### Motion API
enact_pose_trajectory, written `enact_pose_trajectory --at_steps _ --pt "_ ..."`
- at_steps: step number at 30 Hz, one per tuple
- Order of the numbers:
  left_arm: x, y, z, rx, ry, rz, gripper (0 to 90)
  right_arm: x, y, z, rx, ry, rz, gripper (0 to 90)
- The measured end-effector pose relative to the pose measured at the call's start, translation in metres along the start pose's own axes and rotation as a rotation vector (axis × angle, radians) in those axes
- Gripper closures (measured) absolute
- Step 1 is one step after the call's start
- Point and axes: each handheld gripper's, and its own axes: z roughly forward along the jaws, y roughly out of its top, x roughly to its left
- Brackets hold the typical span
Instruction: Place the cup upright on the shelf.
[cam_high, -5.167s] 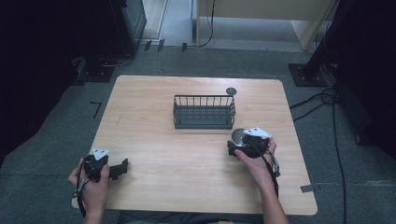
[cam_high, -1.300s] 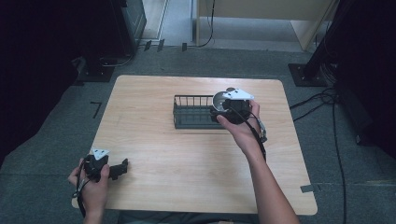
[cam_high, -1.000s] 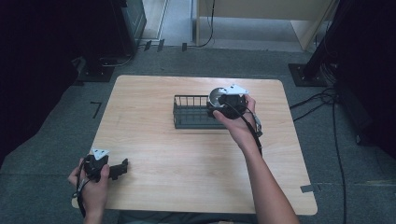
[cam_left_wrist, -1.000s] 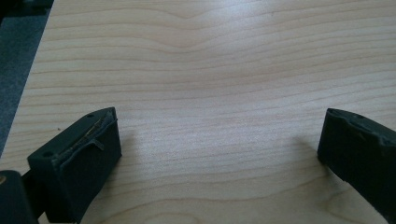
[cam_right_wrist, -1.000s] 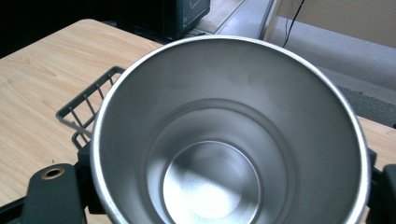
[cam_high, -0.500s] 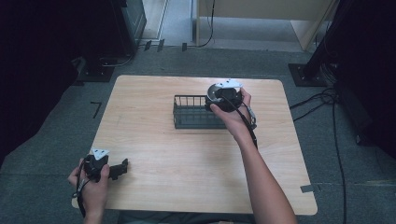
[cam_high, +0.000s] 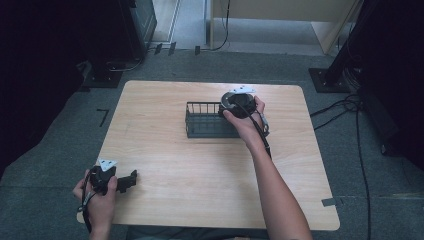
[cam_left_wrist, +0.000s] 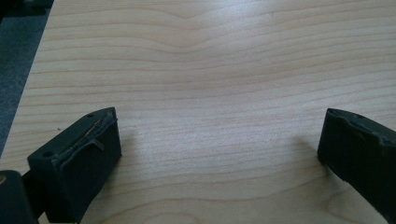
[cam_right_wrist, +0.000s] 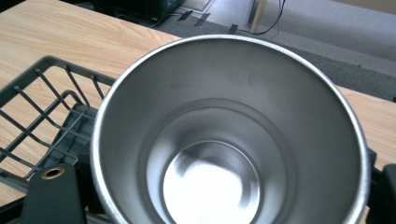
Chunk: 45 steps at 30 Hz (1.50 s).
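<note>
Two claws were mine: my right claw (cam_high: 235, 104) gripped the steel cup (cam_right_wrist: 229, 135), held upright over the right end of the wire basket (cam_high: 205, 122), near the table's (cam_high: 165, 95) far edge. My left claw (cam_high: 131, 180) gaped wide, with nothing between its jaws, by the near-left corner, bare wood all around it.

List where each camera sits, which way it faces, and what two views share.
High view: above the table, looking forward and down; both forearms, left gripper, right gripper.
Left gripper view: low over bare wood, along its open jaws.
Right gripper view: looks into the steel cup it holds over the wire basket.
Shared: high and right gripper views both show the basket.
</note>
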Motion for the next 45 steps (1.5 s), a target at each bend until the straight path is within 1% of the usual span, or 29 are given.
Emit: enact_pose_trajectory --at_steps 8,19,24,30,33,34,35,38,45 --pt "0.0 0.0 0.0 0.0 0.0 0.0 0.0 0.001 -0.009 0.012 0.037 0.004 0.016 18.0" --pt "0.0 0.0 0.0 0.0 0.0 0.0 0.0 0.002 -0.014 0.02 0.065 0.012 0.02 18.0" --pt "0.0 0.0 0.0 0.0 0.0 0.0 0.0 0.003 -0.016 0.022 0.07 0.008 0.017 18.0" --pt "0.0 0.0 0.0 0.0 0.0 0.0 0.0 0.0 -0.018 0.022 0.074 0.041 0.03 17.4" --pt "0.0 0.0 0.0 0.0 0.0 0.0 0.0 -0.002 -0.017 0.021 0.077 0.071 0.042 6.2" --pt "0.0 0.0 0.0 0.0 0.0 0.0 0.0 -0.002 -0.017 0.02 0.077 0.078 0.043 1.3" --pt "0.0 0.0 0.0 0.0 0.0 0.0 0.0 -0.003 -0.016 0.019 0.075 0.083 0.046 0.0" --pt "0.0 0.0 0.0 0.0 0.0 0.0 0.0 -0.004 -0.014 0.015 0.061 0.096 0.061 0.0" --pt "0.0 0.0 0.0 0.0 0.0 0.0 0.0 -0.005 -0.011 0.002 0.043 0.1 0.054 0.0"
